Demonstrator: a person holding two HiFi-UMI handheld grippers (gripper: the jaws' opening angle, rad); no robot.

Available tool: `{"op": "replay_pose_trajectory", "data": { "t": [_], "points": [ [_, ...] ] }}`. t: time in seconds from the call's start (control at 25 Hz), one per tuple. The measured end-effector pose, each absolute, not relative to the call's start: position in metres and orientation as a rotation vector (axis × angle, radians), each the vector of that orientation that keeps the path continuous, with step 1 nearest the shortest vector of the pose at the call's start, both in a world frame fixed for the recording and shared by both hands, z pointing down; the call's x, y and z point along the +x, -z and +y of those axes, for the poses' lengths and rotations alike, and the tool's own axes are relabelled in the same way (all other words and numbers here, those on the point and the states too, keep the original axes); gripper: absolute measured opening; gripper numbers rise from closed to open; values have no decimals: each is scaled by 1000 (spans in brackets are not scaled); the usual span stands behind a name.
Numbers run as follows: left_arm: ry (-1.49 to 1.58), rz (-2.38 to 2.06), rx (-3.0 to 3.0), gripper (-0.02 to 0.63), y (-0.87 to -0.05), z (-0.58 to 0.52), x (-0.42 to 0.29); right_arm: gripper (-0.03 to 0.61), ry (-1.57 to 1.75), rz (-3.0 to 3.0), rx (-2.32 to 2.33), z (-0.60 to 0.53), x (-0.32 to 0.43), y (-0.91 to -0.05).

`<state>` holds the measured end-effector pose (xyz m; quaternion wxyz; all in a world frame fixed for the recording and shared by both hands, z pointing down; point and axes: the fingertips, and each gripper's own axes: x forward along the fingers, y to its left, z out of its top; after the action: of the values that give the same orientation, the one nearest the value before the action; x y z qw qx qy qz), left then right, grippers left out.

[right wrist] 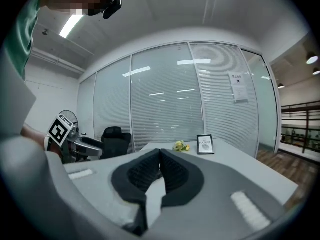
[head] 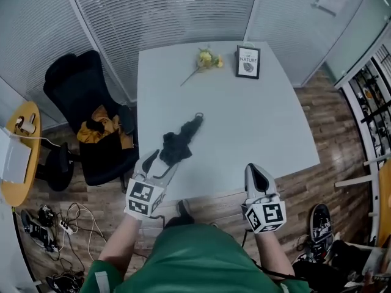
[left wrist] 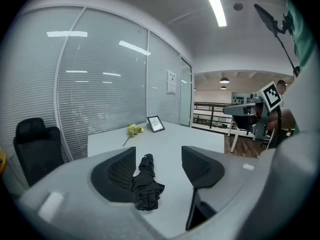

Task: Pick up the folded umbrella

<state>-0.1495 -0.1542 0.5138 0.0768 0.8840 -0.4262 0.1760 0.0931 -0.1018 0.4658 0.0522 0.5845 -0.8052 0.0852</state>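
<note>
The folded black umbrella lies on the pale grey table, near its front left edge, with its strap end pointing toward the table's middle. My left gripper is open right at the umbrella's near end. In the left gripper view the umbrella lies between the jaws of the left gripper, close against the left one, and the pads are not pressing on it. My right gripper hovers at the table's front edge, to the right and apart from the umbrella. In the right gripper view the right gripper is shut on nothing.
A yellow flower and a small framed picture stand at the table's far side. A black office chair with a yellow cloth stands left of the table. Cables lie on the floor at lower left, shoes at right.
</note>
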Motion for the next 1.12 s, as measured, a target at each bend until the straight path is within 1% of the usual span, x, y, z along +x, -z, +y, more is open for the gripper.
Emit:
{"op": "replay_pose_trajectory", "data": {
  "t": [0.24, 0.48, 0.56, 0.84, 1.12],
  "points": [
    [-624, -1059, 2632, 327, -549, -191, -154, 3, -258, -2382, 1833, -126, 73, -467],
    [-902, -889, 2513, 328, -599, -219, -149, 3, -285, -2338, 1877, -134, 69, -474],
    [-953, -869, 2472, 328, -608, -227, -144, 3, -292, -2331, 1874, -137, 73, -477],
    [-1087, -861, 2385, 329, -639, -251, -121, 3, -285, -2356, 1873, -145, 103, -476],
    [-1277, -847, 2224, 342, -699, -266, -106, 3, -312, -2318, 1924, -143, 153, -482]
  ]
}}
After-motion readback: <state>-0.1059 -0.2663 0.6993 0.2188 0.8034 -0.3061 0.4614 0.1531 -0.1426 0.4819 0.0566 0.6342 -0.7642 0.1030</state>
